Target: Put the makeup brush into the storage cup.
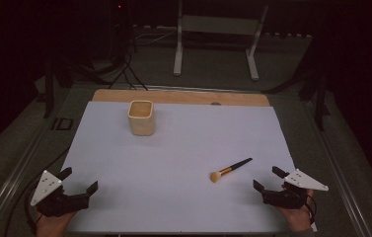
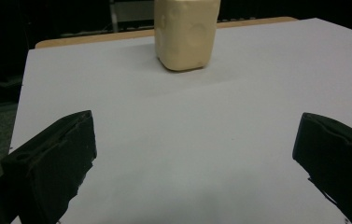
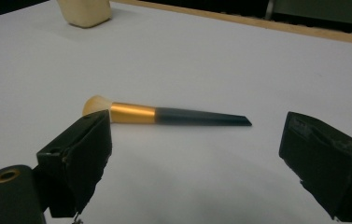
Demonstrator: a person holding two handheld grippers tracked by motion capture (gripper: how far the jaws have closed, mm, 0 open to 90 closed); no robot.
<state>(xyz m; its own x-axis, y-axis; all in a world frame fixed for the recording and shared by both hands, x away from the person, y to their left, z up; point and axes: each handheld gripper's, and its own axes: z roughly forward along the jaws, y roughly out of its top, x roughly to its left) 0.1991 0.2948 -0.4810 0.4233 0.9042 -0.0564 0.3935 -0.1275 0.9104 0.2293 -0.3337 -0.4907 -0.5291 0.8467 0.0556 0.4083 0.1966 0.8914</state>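
A cream square cup (image 1: 140,117) stands upright on the white sheet (image 1: 173,197), toward the back left. A makeup brush (image 1: 230,169) with a black handle, gold ferrule and tan bristles lies flat at the right front. My left gripper (image 1: 80,179) rests at the front left corner, open and empty; the cup (image 2: 186,32) stands straight ahead of its jaws. My right gripper (image 1: 268,178) sits at the front right, open, with the brush (image 3: 164,115) lying just beyond its jaws and apart from them.
The white sheet covers a wooden board (image 1: 183,96) whose far edge shows. Metal rails (image 1: 16,182) run along both sides of the table. A white stand (image 1: 218,39) and cables (image 1: 124,69) sit on the dark floor behind.
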